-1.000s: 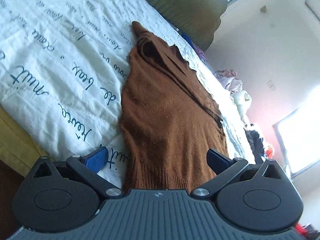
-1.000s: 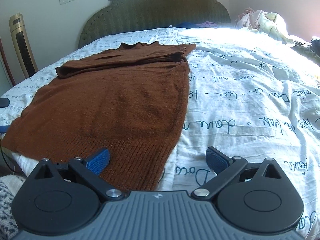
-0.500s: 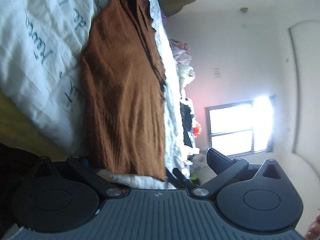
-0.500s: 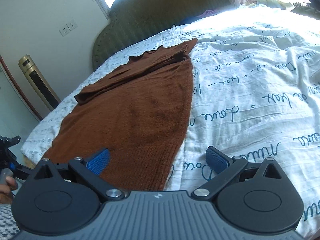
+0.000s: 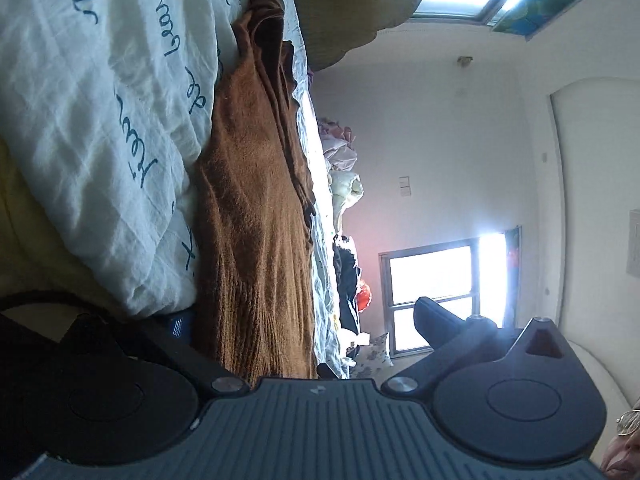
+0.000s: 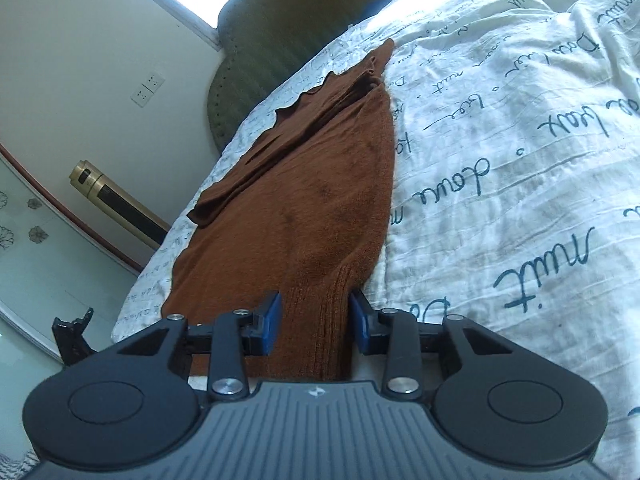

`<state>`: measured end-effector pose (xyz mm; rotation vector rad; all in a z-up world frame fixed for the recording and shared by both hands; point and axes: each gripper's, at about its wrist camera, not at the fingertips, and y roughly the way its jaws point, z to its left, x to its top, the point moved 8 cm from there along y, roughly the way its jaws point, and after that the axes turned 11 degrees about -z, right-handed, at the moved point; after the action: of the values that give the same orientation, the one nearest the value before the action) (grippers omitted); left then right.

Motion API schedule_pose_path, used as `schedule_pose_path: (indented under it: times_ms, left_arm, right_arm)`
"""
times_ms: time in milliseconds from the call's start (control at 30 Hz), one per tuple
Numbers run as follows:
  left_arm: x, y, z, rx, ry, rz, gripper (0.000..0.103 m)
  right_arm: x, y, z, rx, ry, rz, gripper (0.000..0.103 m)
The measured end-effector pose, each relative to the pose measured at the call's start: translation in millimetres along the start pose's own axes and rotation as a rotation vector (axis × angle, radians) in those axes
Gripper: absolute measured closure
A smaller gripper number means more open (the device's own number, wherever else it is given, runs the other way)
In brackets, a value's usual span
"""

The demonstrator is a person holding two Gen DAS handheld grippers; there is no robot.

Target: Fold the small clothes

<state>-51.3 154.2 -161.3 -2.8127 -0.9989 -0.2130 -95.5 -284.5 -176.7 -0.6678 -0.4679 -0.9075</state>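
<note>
A brown knit sweater [image 6: 320,200] lies flat on the white bedspread [image 6: 520,160] printed with blue script, its ribbed hem nearest me. My right gripper [image 6: 314,326] is at the hem's right corner. Its jaws are closing, and a raised fold of the ribbing fills the gap between the blue pads, touching both. My left gripper [image 5: 304,316] is rolled on its side at the bed's edge by the hem's other corner. It stands wide open: one finger [image 5: 180,322] is tucked low beside the sweater [image 5: 256,220], the other finger [image 5: 436,316] is in the air.
A green padded headboard [image 6: 272,32] closes the bed's far end. A gold tower appliance [image 6: 116,200] stands by the wall with sockets. Crumpled clothes [image 5: 340,152] pile up at the bed's far side, with a window [image 5: 436,276] beyond them.
The right jaws went from wide open to closed around the hem's corner. Both wrist views rolled. The left gripper sank to the bed's edge, one finger now low beside the hem.
</note>
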Motion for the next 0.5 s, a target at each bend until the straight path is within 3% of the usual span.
schedule_pose_path:
  times_ms: [167, 233, 333, 433, 500]
  left_arm:
    - [-1, 6, -4, -0.023, -0.040, 0.036, 0.000]
    - [-1, 10, -10, -0.052, -0.030, 0.040, 0.000]
    - [-2, 12, -16, -0.030, 0.002, 0.014, 0.000]
    - [-6, 18, -14, 0.037, 0.037, 0.038, 0.011]
    - [-6, 17, -9, 0.074, 0.037, 0.049, 0.033]
  right_arm:
    - [-5, 4, 7, -0.027, -0.078, 0.007, 0.066]
    - [-8, 5, 10, -0.012, -0.083, -0.003, 0.053]
    - [-8, 7, 15, 0.025, -0.091, 0.017, 0.039]
    - [-7, 9, 18, 0.043, -0.083, 0.028, 0.031]
    - [-8, 10, 20, 0.056, -0.089, 0.027, 0.028]
